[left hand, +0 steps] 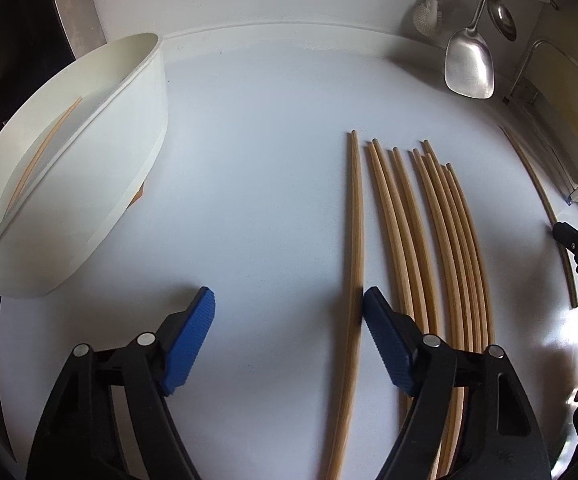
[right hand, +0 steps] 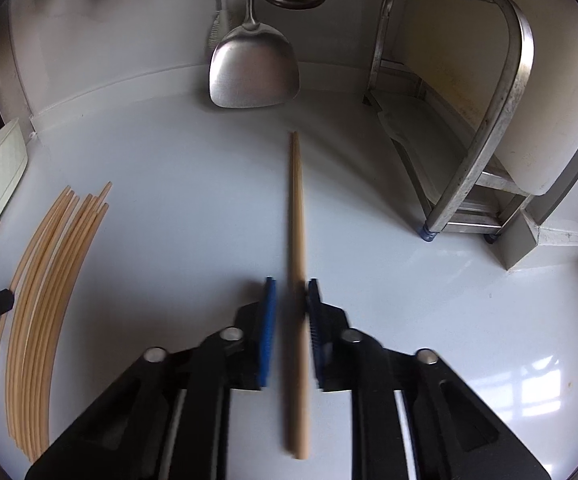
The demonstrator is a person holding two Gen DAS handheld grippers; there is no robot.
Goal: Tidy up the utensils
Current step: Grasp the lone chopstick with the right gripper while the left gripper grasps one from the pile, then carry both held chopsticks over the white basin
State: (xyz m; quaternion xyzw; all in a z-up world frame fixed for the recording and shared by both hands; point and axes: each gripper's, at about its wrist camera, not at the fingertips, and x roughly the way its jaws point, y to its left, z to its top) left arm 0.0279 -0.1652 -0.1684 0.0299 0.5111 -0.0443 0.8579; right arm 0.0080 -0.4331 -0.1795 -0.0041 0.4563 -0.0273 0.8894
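Left-wrist view: one chopstick [left hand: 45,148] in the bin [left hand: 145,128], a dozen on the desk [left hand: 249,140]; left hand-held gripper [left hand: 289,300] spread, right hand-held gripper [right hand: 292,292] pinching a pair [right hand: 297,264].

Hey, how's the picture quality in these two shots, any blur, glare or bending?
Left wrist view: sharp, fisheye bows the chopsticks. Right wrist view: motion blur on the right gripper and its single chopstick; window glare on the countertop.

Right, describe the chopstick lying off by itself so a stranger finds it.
Start at the white counter below the hanging steel spatula. One chopstick lies there pointing toward it. Unlike the fanned bundle to its left, it lies alone, between the fingers of the right gripper.
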